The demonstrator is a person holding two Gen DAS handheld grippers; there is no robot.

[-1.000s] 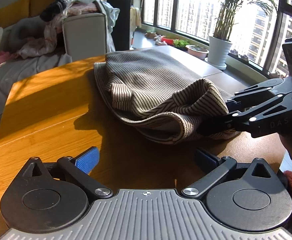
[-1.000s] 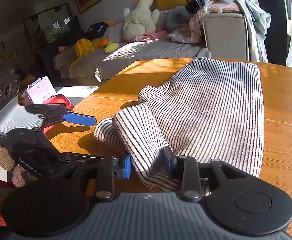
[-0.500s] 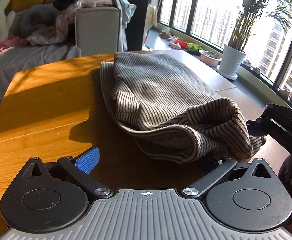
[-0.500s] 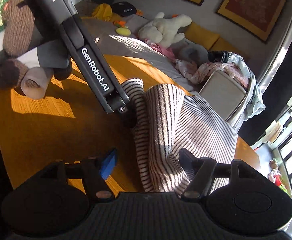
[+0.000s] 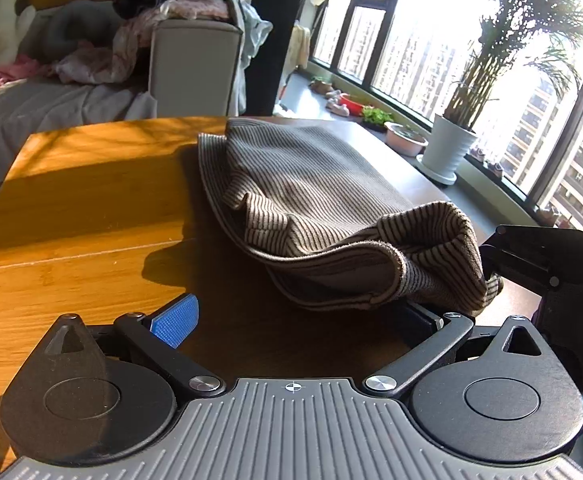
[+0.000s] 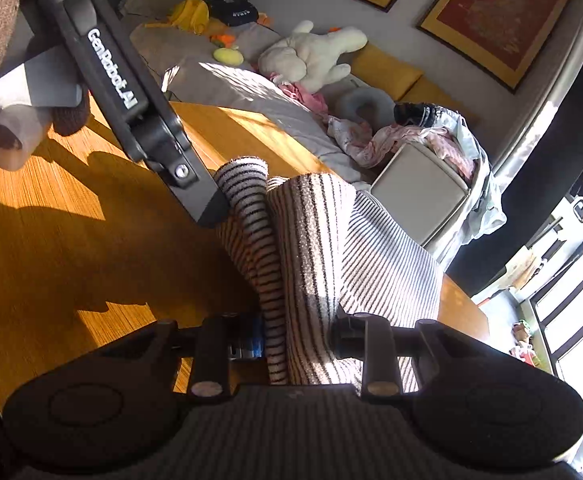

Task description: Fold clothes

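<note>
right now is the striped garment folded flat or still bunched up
Partly folded, not flat. The striped garment lies smooth on the table at its far end, but its near edge is bunched and lifted in the right gripper.

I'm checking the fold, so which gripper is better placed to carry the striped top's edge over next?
The right gripper: its fingers already pinch the striped top. The left gripper is open, holding nothing.

I note one striped knit garment (image 5: 311, 184), beige with dark lines, lying toward the table's (image 5: 91, 208) far right corner. Far portion flat; near end bunched, raised, rolled over itself.
</note>
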